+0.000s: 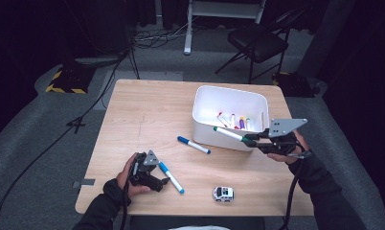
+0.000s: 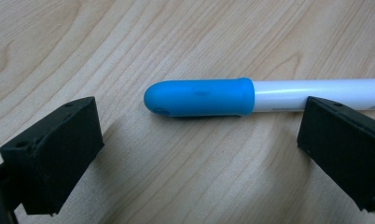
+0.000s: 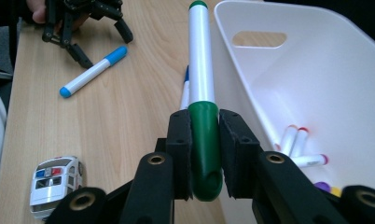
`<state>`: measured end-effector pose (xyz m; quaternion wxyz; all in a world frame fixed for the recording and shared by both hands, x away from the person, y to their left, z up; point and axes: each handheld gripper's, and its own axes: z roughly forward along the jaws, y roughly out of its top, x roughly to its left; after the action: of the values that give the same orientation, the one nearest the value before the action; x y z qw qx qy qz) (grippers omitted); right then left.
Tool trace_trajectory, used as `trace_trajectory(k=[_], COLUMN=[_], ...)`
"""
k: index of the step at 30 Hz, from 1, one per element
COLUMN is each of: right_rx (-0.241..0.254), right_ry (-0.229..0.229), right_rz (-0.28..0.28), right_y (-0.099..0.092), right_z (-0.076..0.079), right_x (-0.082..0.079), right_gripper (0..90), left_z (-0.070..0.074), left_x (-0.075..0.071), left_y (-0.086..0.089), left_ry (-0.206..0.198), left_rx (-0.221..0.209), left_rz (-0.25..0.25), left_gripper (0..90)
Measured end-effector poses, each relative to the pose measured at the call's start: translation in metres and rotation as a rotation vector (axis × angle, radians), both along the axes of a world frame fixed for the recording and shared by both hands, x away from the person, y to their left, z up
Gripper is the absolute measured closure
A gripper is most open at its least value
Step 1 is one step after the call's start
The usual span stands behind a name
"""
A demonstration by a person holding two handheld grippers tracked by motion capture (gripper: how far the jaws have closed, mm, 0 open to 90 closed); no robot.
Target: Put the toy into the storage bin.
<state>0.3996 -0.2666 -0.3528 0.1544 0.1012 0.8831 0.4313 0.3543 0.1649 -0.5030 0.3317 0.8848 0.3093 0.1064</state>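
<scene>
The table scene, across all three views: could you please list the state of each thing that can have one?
Right gripper: shut on the green marker.
Green marker: capped, held off the table beside the white bin's wall.
Left gripper: open, jaws either side of the light blue marker.
Light blue marker: capped, lying flat.
Dark blue marker: capped, lying flat.
White bin: upright, holding several markers.
Toy police car: upright on its wheels.

Light wooden tabletop [image 1: 147, 115] on grey carpeted floor [image 1: 32, 139], black folding chair [image 1: 257, 43] beyond it, white stand base [image 1: 186, 48] with trailing black cables [image 1: 154, 34], yellow-black hazard-striped block [image 1: 66, 79] at left, dark unlit surroundings.
</scene>
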Motion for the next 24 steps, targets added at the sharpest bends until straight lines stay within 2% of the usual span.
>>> trace_trajectory(k=[5, 11, 18, 24], right_rx=[-0.007, -0.02, -0.048, -0.076], right_ry=[-0.025, -0.044, -0.04, -0.032], right_rz=[-0.018, -0.04, -0.077, -0.11], right_y=[-0.002, -0.003, -0.001, 0.004], right_z=[0.017, 0.029, 0.036, 0.035], right_x=[0.006, 0.017, 0.037, 0.053], right_gripper=[75.4, 75.4, 75.4, 75.4], left_z=[0.0, 0.0, 0.0, 0.0], left_x=[0.0, 0.0, 0.0, 0.0], left_y=[0.0, 0.0, 0.0, 0.0], left_ry=[-0.002, -0.001, -0.002, -0.002], left_rx=[0.0, 0.001, -0.001, -0.001], left_rz=[0.005, 0.007, 0.004, 0.004], left_gripper=[0.2, 0.2, 0.2, 0.2])
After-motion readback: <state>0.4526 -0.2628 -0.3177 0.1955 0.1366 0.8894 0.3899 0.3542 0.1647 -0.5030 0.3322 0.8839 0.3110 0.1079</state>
